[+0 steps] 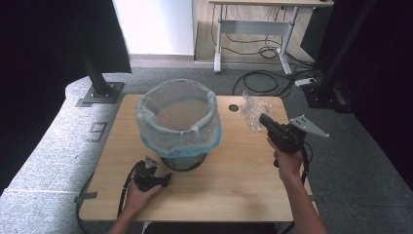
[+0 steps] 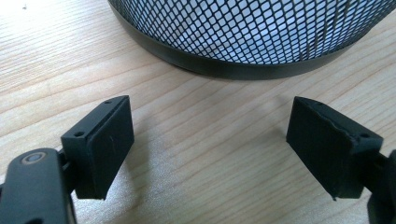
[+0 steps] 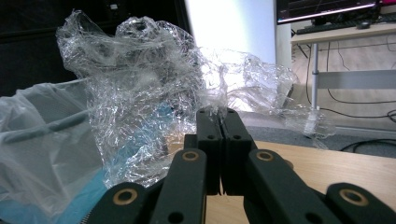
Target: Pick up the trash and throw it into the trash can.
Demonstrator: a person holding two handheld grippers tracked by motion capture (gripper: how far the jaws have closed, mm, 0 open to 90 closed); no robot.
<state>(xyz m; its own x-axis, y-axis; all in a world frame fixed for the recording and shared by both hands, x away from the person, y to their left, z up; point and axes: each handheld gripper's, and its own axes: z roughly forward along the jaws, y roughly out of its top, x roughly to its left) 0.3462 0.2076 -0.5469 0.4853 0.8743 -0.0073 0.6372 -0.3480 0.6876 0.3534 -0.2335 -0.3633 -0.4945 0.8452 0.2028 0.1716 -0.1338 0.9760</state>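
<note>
The right gripper pinches crumpled clear plastic near the bench's far right corner — so thin, it may slip before the lined bin; the left gripper, jaws wide, holds nothing.

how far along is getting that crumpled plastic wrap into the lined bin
Done: the right hand-held gripper has shut on the crumpled plastic wrap and holds it above the table, right of the bin. In hand: carrying it. The left hand-held gripper rests open by the bin's mesh base. Left: move the wrap over the liner and release.
</note>
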